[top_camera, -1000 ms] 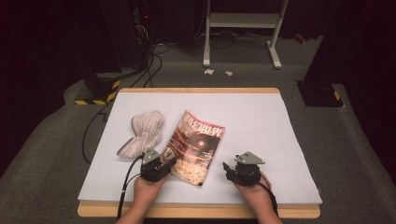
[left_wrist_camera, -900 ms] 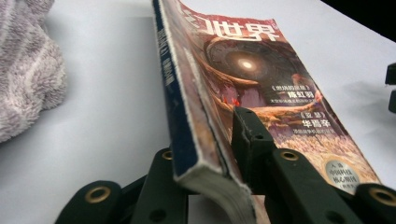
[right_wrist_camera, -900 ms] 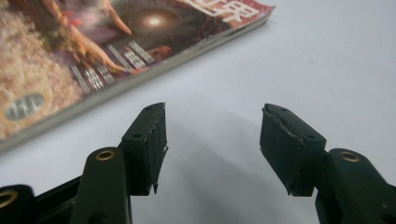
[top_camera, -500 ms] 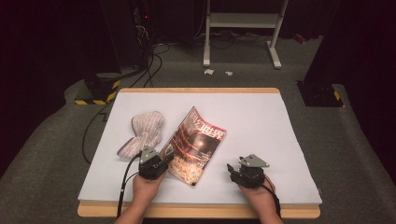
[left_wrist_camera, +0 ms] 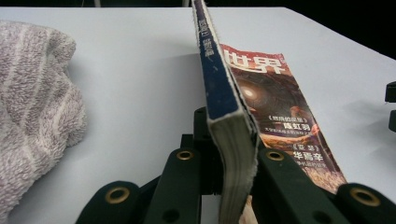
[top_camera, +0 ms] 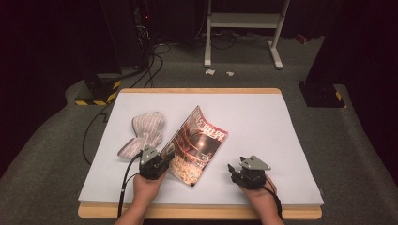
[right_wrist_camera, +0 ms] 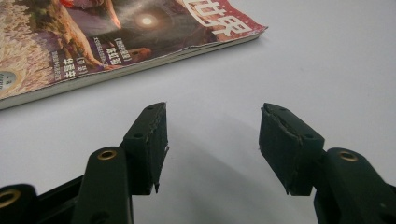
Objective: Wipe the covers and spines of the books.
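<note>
With our left gripper (top_camera: 157, 158) clamped on the magazine's (top_camera: 197, 143) spine edge at table centre, towel (top_camera: 143, 133) at nine o'clock, we judge lifting underway; our right gripper (top_camera: 241, 172), jaws apart at four o'clock, should next grasp the free edge.

On the table (top_camera: 281, 140), the magazine (top_camera: 199, 143) lies near the middle, its left edge lifted off the surface and its right part resting down, and the towel (top_camera: 143, 133) lies just to its left. The left claw (top_camera: 157, 161) sits at the magazine's near left edge, between towel and magazine, with that raised edge between its jaws. The right claw (top_camera: 234, 169) rests to the right of the magazine, apart from it, close to the table's near edge.
</note>
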`<state>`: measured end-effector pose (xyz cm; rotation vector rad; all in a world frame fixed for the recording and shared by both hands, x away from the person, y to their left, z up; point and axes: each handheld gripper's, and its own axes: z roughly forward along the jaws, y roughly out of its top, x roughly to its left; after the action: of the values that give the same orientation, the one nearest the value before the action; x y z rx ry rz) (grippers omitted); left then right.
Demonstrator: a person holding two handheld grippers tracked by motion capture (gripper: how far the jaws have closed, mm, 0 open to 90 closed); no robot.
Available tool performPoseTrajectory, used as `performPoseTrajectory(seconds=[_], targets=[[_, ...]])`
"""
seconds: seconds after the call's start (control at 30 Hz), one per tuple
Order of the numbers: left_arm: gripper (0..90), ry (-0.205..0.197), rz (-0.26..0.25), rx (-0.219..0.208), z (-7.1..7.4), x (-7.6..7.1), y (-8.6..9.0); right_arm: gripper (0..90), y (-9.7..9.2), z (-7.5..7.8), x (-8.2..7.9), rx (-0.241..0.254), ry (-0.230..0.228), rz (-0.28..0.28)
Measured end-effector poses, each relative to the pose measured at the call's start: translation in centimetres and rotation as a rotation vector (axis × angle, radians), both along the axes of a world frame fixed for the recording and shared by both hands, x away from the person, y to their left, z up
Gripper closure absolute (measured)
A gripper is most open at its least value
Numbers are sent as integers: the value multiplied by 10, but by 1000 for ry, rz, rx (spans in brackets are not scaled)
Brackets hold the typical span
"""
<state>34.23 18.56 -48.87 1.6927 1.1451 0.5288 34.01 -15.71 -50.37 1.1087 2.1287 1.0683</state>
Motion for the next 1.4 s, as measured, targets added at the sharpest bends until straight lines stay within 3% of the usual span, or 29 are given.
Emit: performPoseTrajectory(seconds=[0.43,0.73,0.87,0.9,0.93,0.97,1.0,1.03,1.07,1.17,1.37,1.4], targets=[[838,-38,-5,1,10,2,0,412,1,-1,0,18,20,5],[837,-36,-8,-9,10,1,-2,401,3,-1,0,22,17,14],[835,-41,-22,-9,14,-3,-8,365,14,5,-3,56,28,30],[834,-45,-27,-8,16,-4,-10,331,28,10,-6,89,19,61],[834,-45,-27,-8,16,-4,-10,331,28,10,-6,89,19,61],[833,-42,-32,1,17,-4,-10,292,49,14,-10,97,12,99],[831,-42,-32,1,17,-4,-10,292,49,14,-10,97,12,99],[826,-29,-42,7,18,-3,-8,273,72,14,-12,89,20,146],[822,-29,-42,7,18,-3,-8,273,72,14,-12,89,20,146],[810,-11,-55,11,17,-3,-6,255,104,11,-14,97,42,201],[784,2,-72,17,13,-4,-3,207,157,4,-16,35,40,244],[781,2,-72,17,13,-4,-3,207,157,4,-16,35,40,244]])
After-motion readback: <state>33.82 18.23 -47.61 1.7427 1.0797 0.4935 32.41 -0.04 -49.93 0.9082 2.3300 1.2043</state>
